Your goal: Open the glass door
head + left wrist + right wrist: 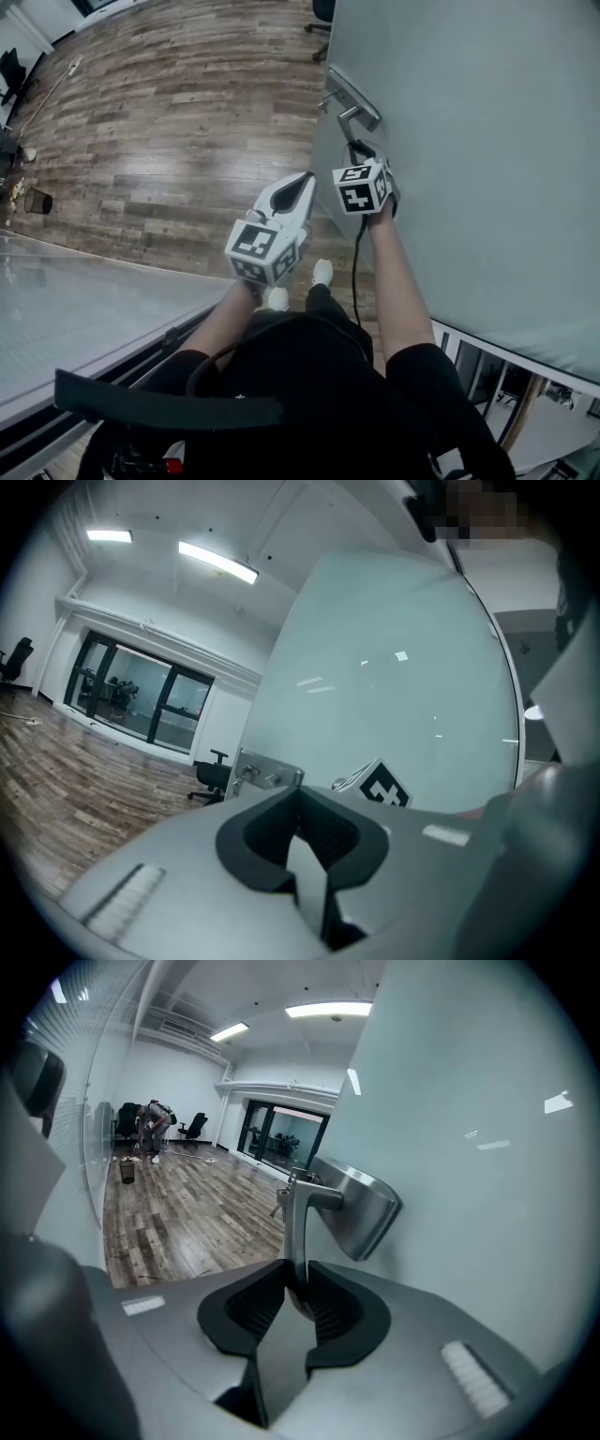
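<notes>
My right gripper [298, 1293] has its jaws clamped on the free end of the door handle [298, 1232]. The lever runs straight away from me to its metal plate [361, 1208] on the glass door [469, 1147], which fills my right side. I judge the next move is a swing about that far hinge edge. My right arm is stretched forward and tipped down. My left gripper [305, 841] hangs just beside it, jaws together on nothing, off the door.

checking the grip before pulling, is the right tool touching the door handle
Touching. The right gripper view shows the handle running down between the right tool's jaws, and both jaws press on it with no gap on either side.
</notes>
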`<move>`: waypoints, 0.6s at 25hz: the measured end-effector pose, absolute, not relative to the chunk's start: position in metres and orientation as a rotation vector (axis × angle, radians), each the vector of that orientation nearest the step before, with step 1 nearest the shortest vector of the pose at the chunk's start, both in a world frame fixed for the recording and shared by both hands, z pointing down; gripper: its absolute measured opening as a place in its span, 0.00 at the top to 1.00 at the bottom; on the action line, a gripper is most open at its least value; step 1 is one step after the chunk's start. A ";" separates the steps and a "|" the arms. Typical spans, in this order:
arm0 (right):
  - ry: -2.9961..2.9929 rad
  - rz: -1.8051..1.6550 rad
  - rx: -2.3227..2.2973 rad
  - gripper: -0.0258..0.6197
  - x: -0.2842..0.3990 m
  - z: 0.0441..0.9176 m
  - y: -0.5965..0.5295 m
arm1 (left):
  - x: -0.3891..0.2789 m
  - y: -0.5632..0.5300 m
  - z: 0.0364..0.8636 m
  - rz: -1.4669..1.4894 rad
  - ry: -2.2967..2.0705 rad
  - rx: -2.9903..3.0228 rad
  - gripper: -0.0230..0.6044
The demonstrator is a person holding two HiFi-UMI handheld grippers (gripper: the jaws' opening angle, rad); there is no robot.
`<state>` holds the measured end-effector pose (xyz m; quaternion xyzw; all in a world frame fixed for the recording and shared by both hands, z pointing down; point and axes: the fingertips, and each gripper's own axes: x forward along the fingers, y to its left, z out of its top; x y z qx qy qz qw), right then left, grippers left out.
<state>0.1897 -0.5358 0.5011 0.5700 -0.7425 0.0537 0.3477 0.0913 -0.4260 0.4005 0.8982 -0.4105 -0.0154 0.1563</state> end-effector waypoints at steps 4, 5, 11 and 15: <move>-1.939 0.173 1.480 0.84 0.200 0.506 -0.550 | 0.114 -0.448 0.398 -0.048 -1.151 2.594 0.96; -1.941 0.177 1.481 0.84 0.203 0.507 -0.552 | 0.120 -0.452 0.397 -0.046 -1.142 2.605 0.96; -1.958 0.186 1.505 0.84 0.231 0.502 -0.569 | 0.156 -0.473 0.387 -0.035 -1.113 2.640 0.96; -1.953 0.194 1.501 0.85 0.255 0.501 -0.586 | 0.179 -0.486 0.386 -0.023 -1.113 2.644 0.96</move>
